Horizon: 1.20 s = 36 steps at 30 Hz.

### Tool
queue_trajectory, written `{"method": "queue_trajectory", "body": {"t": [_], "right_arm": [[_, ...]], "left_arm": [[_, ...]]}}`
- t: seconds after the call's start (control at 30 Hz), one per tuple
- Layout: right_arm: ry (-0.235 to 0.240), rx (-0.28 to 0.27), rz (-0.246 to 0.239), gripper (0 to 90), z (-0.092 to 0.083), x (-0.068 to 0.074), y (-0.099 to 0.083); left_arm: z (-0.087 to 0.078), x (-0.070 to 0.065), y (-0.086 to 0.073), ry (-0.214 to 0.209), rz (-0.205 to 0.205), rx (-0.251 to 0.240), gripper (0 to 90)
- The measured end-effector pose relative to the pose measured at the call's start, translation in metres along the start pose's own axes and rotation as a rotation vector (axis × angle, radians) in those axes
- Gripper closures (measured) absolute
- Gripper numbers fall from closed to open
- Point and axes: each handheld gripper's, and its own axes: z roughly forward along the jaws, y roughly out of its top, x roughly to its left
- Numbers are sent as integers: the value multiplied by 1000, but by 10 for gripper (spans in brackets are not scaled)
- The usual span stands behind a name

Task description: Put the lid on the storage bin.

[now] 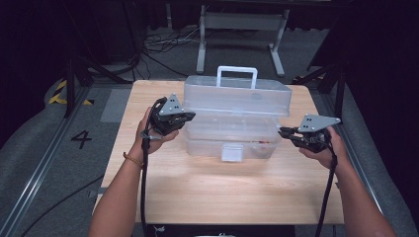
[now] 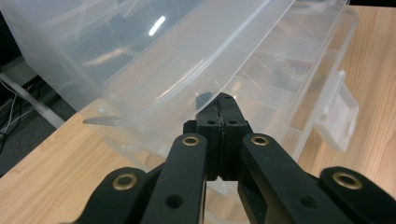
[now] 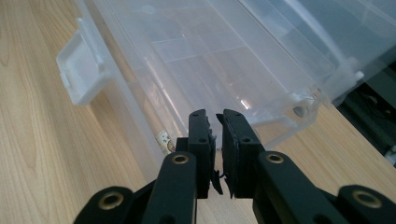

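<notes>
**A:** What am I looking at?

**B:** A big clear plastic box (image 1: 232,116) with a lid (image 1: 236,94) and a white handle (image 1: 237,76) on top. It sits on the wooden table (image 1: 197,192), near the far edge, about in the middle between the left and right edges. The lid is partly up, tipped on its back side. The white latch (image 1: 232,152) hangs on the front wall.

**A:** Where are your tongs?

**B:** I start at the left. My left gripper (image 2: 223,103) is at the left end of the box, its tips right under the lid's rim. The tongs are pressed together, with nothing between them. I can't tell if the tips touch the rim.

**A:** And the other one?

**B:** My right gripper (image 3: 215,116) is at the right end of the box, close to the corner of the lid. Its tongs are almost together, with just a thin gap, and they pinch nothing. It looks a little apart from the box.

**A:** So which step is this?

**B:** I think I'm moving the lid, with one gripper at each end. I can't say if it's going up or down.

**A:** What does the next move need?

**B:** I think both ends must go together, slow and even, or the lid may twist. The tips only push, they don't hold, so they could slip off the smooth rim.
</notes>
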Motion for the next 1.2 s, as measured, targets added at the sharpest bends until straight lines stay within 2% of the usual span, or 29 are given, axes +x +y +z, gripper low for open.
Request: {"method": "queue_trajectory", "body": {"t": [0.17,0.37,0.47,0.7,0.9,1.2], "right_arm": [[-1,6,4,817,0,-1,-1],[-7,6,5,816,-4,0,-2],[-10,24,12,816,-3,-1,-5],[-22,25,28,822,-3,-2,-8],[-35,9,58,822,-5,-4,-11],[-34,5,72,811,-6,-4,-14]], "left_arm": [[0,-5,-2,-3,21,36,900],[-1,-8,-9,-12,21,44,900],[-2,-11,-11,-13,26,50,900],[-5,-14,-16,-8,3,31,900],[-6,-15,-17,-4,2,29,900],[-8,-18,-18,-12,38,79,900]]}}
